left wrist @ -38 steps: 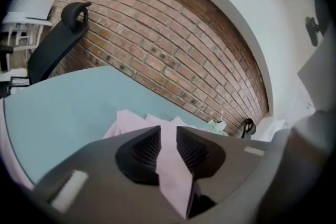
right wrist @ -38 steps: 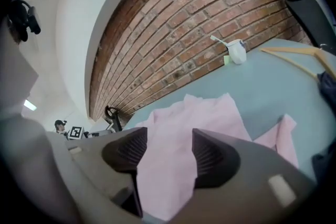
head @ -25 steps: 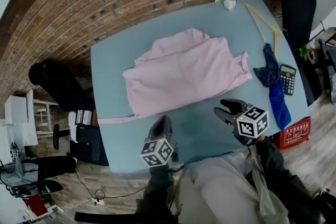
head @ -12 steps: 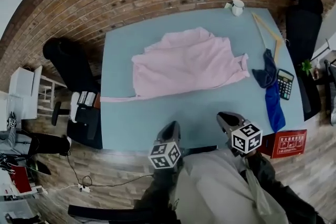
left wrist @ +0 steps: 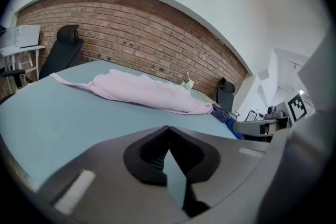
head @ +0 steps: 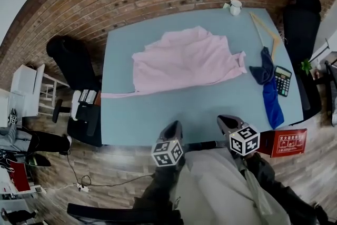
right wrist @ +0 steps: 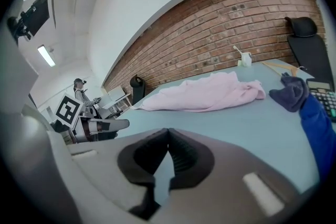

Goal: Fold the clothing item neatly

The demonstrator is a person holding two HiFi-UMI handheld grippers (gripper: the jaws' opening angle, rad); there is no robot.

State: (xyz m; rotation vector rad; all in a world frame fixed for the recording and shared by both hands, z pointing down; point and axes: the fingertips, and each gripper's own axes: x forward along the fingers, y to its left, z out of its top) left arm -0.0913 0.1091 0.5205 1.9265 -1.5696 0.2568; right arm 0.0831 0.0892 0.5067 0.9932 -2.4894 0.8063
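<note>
A pink garment (head: 184, 60) lies crumpled and partly folded across the far half of the blue-grey table (head: 158, 113), with a thin strip trailing toward the left edge. The garment also shows in the left gripper view (left wrist: 147, 93) and the right gripper view (right wrist: 210, 93). Both grippers hover at the table's near edge, well short of the garment. My left gripper (head: 172, 130) (left wrist: 168, 127) is shut and empty. My right gripper (head: 226, 123) (right wrist: 168, 129) has its jaws closing until the tips meet, with nothing between them.
A white cup (head: 235, 6) stands at the far right corner. A wooden hanger (head: 266, 26), a blue cloth (head: 269, 87) and a calculator (head: 282, 80) lie along the right edge. Black chairs (head: 71, 60) (head: 301, 13) flank the table. A red box (head: 287, 142) sits on the floor.
My right gripper's jaws went from wide open to shut. Both grippers drew back toward the table's near edge. The garment has not moved.
</note>
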